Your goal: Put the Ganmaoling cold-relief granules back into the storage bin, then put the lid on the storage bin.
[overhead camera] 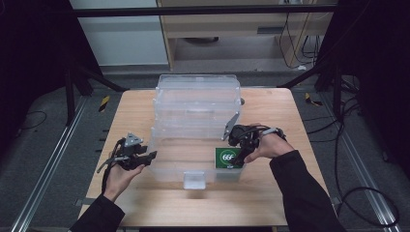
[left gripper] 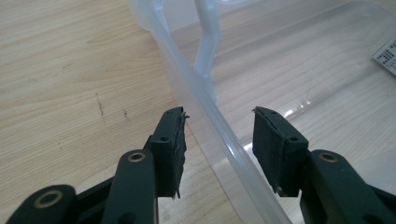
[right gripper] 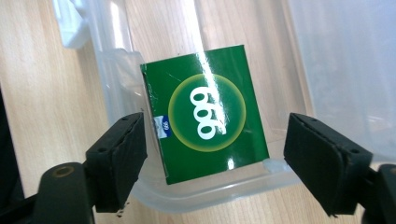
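Note:
A clear plastic box [overhead camera: 167, 166] stands in the middle of the wooden table, with a green packet [overhead camera: 228, 158] marked 666 in its front right corner. My left gripper [overhead camera: 153, 157] is at the box's left wall. In the left gripper view my left gripper [left gripper: 219, 126] is open, its jaws straddling the box rim [left gripper: 205, 107], one outside and one inside, neither pad touching it. My right gripper [overhead camera: 240, 153] hovers over the front right corner. In the right gripper view my right gripper [right gripper: 217, 122] is open, and the green packet [right gripper: 205, 112] lies below, apart from both pads.
A taller clear plastic part [overhead camera: 198, 101] rises behind the box's front section. A small clear latch [overhead camera: 195, 179] sticks out at the box's front. A white label [left gripper: 386, 56] lies on the box floor. Bare wooden table [overhead camera: 270, 188] surrounds the box.

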The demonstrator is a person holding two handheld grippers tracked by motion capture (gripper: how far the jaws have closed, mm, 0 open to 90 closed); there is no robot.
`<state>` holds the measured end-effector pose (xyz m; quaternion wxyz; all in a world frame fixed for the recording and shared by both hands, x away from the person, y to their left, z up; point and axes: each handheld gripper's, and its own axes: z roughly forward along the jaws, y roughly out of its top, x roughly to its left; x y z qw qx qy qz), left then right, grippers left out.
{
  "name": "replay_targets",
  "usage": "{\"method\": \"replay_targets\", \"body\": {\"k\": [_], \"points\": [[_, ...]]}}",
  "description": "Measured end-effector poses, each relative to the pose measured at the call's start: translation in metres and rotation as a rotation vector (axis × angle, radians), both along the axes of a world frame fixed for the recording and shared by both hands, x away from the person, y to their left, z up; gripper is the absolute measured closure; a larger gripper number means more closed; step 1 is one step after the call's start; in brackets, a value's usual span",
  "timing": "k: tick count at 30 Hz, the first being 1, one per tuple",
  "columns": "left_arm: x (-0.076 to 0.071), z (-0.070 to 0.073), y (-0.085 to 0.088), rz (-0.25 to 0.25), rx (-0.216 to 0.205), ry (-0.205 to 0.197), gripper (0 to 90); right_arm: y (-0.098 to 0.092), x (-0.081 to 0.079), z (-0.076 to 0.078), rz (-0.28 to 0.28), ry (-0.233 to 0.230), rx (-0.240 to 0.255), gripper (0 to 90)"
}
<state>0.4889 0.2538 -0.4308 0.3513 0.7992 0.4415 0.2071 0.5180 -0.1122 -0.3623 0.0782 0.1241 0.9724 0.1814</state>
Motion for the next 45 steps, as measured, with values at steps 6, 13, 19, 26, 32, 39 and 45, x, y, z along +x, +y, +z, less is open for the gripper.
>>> {"method": "replay_targets", "body": {"k": [6,13,19,26,32,39,45], "points": [[-0.003,0.011,0.008,0.018,-0.027,-0.039,52.2,-0.006,-0.01,0.016,-0.054,-0.01,0.072,29.1],[-0.005,0.023,0.023,0.05,-0.086,-0.072,49.0,-0.005,-0.016,0.021,-0.103,0.005,0.128,32.8],[-0.006,0.029,0.031,0.07,-0.096,-0.098,49.0,0.001,-0.022,0.019,-0.096,0.008,0.129,32.7],[-0.007,0.034,0.041,0.098,-0.116,-0.119,49.0,0.007,-0.028,0.019,-0.091,0.011,0.138,33.0],[-0.005,0.034,0.049,0.129,-0.12,-0.123,49.5,0.013,-0.031,0.02,-0.08,0.012,0.139,34.4],[-0.004,0.035,0.054,0.147,-0.118,-0.125,50.9,0.024,-0.033,0.019,-0.062,0.025,0.134,37.1],[-0.003,0.034,0.055,0.147,-0.111,-0.128,51.5,0.037,-0.036,0.015,-0.031,0.037,0.124,40.6]]}}
